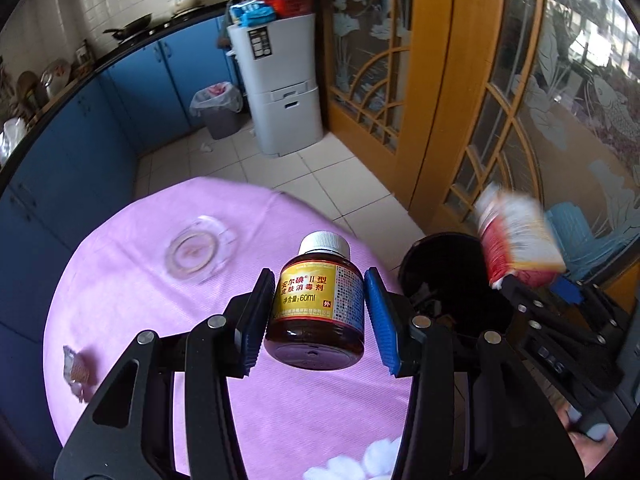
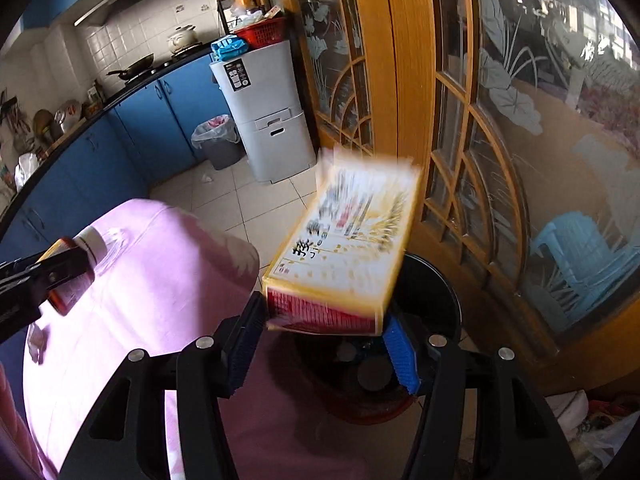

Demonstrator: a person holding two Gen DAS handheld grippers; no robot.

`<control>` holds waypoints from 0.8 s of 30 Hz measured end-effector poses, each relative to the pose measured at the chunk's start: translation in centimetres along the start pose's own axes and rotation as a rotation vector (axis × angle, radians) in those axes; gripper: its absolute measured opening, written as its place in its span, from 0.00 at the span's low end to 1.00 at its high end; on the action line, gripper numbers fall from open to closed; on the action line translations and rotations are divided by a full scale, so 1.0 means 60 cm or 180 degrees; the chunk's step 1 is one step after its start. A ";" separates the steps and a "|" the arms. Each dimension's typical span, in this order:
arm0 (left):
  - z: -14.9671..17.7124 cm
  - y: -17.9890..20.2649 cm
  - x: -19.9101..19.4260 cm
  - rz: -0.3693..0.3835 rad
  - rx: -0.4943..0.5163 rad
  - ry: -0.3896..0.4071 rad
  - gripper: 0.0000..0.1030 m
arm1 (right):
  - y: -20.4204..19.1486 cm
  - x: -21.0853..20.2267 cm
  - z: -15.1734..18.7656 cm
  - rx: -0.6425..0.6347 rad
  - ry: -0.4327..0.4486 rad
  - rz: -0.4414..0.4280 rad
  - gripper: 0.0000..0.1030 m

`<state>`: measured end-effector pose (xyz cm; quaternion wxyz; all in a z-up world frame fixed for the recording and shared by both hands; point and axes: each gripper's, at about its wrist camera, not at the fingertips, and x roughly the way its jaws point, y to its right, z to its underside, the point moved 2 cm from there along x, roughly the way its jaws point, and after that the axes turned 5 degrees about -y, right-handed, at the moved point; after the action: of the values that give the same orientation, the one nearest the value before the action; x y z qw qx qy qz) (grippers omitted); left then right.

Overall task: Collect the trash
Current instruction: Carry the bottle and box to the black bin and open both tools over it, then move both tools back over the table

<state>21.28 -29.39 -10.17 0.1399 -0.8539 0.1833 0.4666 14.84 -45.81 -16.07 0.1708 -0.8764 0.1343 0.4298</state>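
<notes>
- Brown glass, white cap: the small bottle [image 1: 316, 304] sat pinched between the blue pads of the left gripper [image 1: 316, 314], carried over the pink-clothed table [image 1: 160, 240], not yet at the bin.
- Just past the table's edge stood the black bin [image 2: 436, 288], mouth up, with the right gripper [image 2: 324, 344] poised above it.
- Between the right jaws lay a yellow and red carton [image 2: 344, 252], blurred and tipping forward; the jaws looked spread wider than the carton's end, so I judged it loose and on the point of dropping, though I could not tell whether a pad touched it.
- So the step in hand seemed to be binning the carton.
- Next, to my mind, the left gripper needed to swing across to the bin's mouth and release the bottle well inside the rim.
- Left on the cloth were a small wrapper [image 1: 78, 368] and a glass ashtray [image 1: 200, 250]; the wrapper looked like the next pickup.
</notes>
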 end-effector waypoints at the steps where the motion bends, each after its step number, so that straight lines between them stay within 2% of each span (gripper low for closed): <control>1: -0.005 0.009 0.003 -0.0007 0.0023 -0.0002 0.46 | 0.008 0.006 -0.005 0.0041 0.0007 0.0001 0.66; 6: -0.018 0.043 0.020 0.0034 0.0100 -0.0065 0.46 | 0.044 0.012 0.003 0.0190 0.0000 -0.0031 0.67; 15: -0.046 0.145 0.056 0.0373 0.0349 -0.0169 0.49 | 0.087 0.002 0.045 0.0171 -0.0042 0.0262 0.67; 17: -0.056 0.170 0.061 0.0411 0.0393 -0.0142 0.66 | 0.100 -0.003 0.053 0.0217 -0.0056 0.0306 0.67; 18: -0.062 0.181 0.063 0.0458 0.0400 -0.0118 0.81 | 0.109 -0.006 0.057 0.0253 -0.0060 0.0305 0.67; 19: -0.067 0.187 0.062 0.0504 0.0400 -0.0096 0.87 | 0.118 -0.009 0.060 0.0288 -0.0063 0.0303 0.67; 20: -0.072 0.194 0.061 0.0550 0.0405 -0.0056 0.87 | 0.123 -0.010 0.063 0.0309 -0.0065 0.0307 0.67; 24: -0.084 0.207 0.057 0.0437 0.0446 -0.0013 0.87 | 0.134 -0.016 0.071 0.0358 -0.0075 0.0300 0.67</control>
<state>21.21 -43.18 -11.29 0.1673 -0.8264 0.2733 0.4629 8.18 -51.23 -19.20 0.2010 -0.8529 0.1974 0.4395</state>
